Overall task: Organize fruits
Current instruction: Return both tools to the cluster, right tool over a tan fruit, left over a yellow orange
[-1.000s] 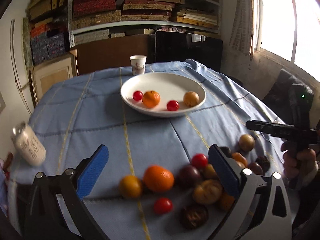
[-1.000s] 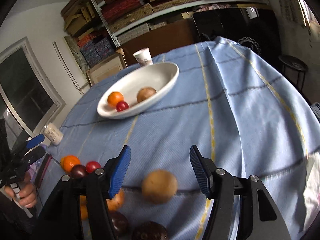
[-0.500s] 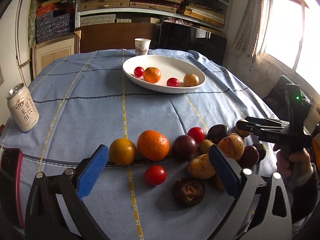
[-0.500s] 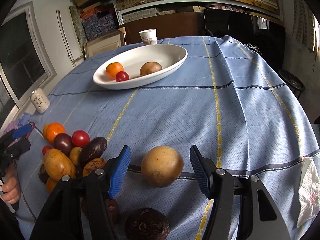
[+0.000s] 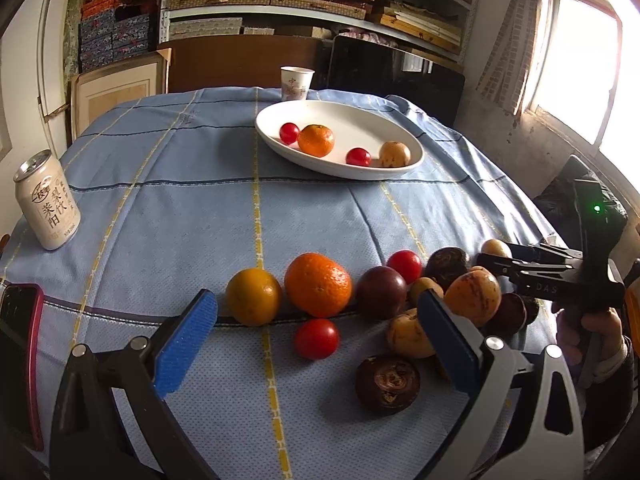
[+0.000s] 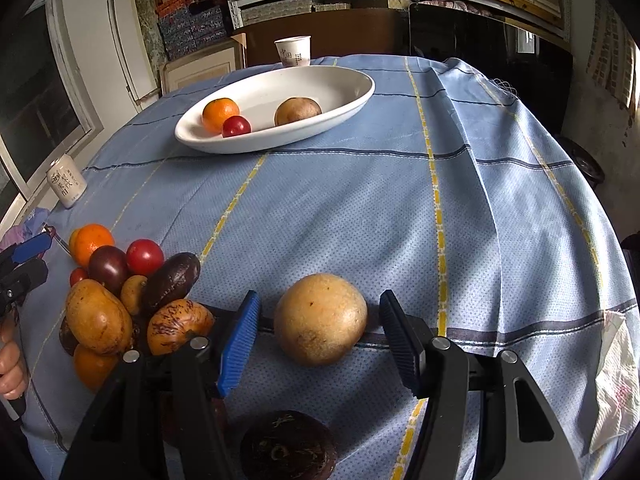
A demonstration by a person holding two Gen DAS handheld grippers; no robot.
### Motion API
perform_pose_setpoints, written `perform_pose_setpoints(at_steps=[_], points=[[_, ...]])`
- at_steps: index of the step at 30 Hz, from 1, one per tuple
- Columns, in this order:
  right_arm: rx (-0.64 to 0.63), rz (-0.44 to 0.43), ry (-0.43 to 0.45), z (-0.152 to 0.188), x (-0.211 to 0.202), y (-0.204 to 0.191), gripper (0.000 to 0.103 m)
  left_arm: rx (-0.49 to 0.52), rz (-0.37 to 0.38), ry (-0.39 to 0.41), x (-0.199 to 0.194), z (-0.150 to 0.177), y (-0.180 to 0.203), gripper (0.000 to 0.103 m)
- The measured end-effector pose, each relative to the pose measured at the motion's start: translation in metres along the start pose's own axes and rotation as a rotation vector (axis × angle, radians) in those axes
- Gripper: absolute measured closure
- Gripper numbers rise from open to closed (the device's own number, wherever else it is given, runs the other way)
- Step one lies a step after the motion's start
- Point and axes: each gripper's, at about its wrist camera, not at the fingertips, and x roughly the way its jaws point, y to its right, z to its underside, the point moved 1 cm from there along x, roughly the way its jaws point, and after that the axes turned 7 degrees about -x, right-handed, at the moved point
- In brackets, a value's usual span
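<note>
Down low over the blue-checked cloth of the bench (image 6: 500, 200), right claw (image 6: 318, 336) spread wide either side of a round tan fruit (image 6: 320, 318), pads clear of its skin on both sides. Left claw (image 5: 316, 332) equally wide, angled over a small red tomato (image 5: 316, 338) and a big orange (image 5: 318, 290), gripping nothing. Heaped between the two: mixed loose fruit (image 6: 120, 300). Farther back, white oval dish (image 5: 352, 120) with an orange, two tomatoes and one brown fruit inside
</note>
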Motion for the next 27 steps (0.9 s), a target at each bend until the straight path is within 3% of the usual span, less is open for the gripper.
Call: perform_pose_setpoints(at_steps=[5, 10, 12, 14, 17, 27], points=[[0.005, 0.005, 0.003, -0.001, 0.0, 0.0, 0.059, -0.078, -0.036, 0.002, 0.002, -0.005, -0.016, 0.005], [0.013, -0.006, 0.007, -0.002, -0.001, 0.002, 0.06, -0.202, -0.053, 0.016, 0.003, -0.01, -0.041, 0.005], [0.011, -0.005, 0.007, -0.001, -0.001, 0.002, 0.059, -0.244, -0.052, 0.018, 0.003, -0.012, -0.05, 0.012], [0.011, -0.006, 0.006, -0.001, -0.001, 0.002, 0.059, -0.277, -0.058, 0.007, 0.006, -0.012, -0.058, 0.032], [0.011, -0.004, 0.006, -0.001, -0.001, 0.002, 0.059, -0.313, -0.054, -0.012, 0.01, -0.01, -0.064, 0.042], [0.012, -0.005, 0.005, -0.002, 0.0, 0.002, 0.059, -0.26, -0.052, -0.083, 0.029, -0.006, -0.054, 0.051]])
